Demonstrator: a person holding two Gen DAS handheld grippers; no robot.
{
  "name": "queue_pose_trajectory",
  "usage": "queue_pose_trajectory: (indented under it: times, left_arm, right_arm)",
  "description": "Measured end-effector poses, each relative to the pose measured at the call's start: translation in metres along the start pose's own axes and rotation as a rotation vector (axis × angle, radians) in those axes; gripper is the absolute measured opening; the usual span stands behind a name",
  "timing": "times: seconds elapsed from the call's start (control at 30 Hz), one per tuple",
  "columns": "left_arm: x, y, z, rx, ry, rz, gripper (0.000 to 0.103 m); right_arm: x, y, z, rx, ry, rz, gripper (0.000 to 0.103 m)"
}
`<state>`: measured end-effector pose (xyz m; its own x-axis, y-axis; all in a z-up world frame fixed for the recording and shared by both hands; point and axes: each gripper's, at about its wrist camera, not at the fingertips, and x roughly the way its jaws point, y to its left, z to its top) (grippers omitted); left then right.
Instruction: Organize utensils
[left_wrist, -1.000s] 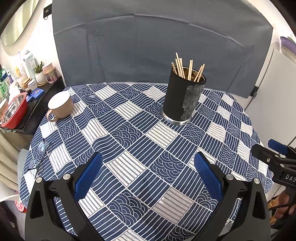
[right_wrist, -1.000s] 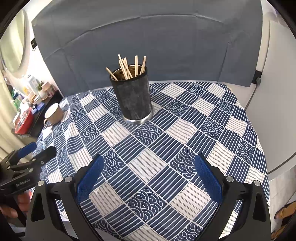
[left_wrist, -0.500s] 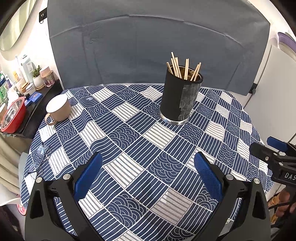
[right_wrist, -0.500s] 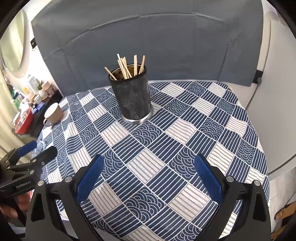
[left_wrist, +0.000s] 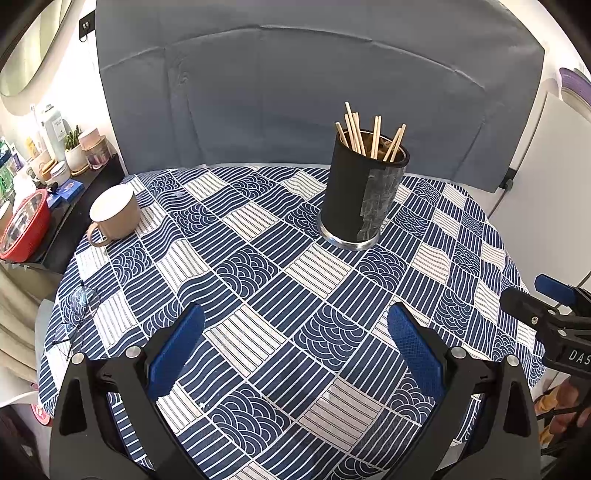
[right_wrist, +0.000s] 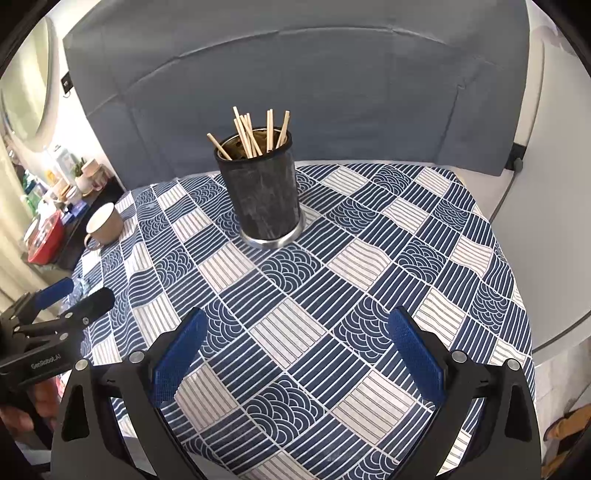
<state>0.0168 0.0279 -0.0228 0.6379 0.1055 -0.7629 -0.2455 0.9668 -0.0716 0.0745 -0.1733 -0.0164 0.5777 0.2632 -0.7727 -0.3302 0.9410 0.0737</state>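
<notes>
Jaws apart; "GenRobot.AI" on left gripper (right_wrist: 74, 299).

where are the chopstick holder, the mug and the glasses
chopstick holder (right_wrist: 264, 199), right wrist view, middle of its dark side wall
mug (left_wrist: 120, 218), left wrist view, tan outer wall
glasses (left_wrist: 84, 303), left wrist view, one clear lens near the table's edge
</notes>
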Motion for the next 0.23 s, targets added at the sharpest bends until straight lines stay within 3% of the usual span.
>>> queue_pose_trajectory:
  times: [0.23]
  left_arm:
    - [0.0037,0.0045,0.0015,-0.031,0.011,0.001,0.097]
  right_arm:
    - [0.0021,-0.0006,0.0016,0.001,0.005,0.002,0.094]
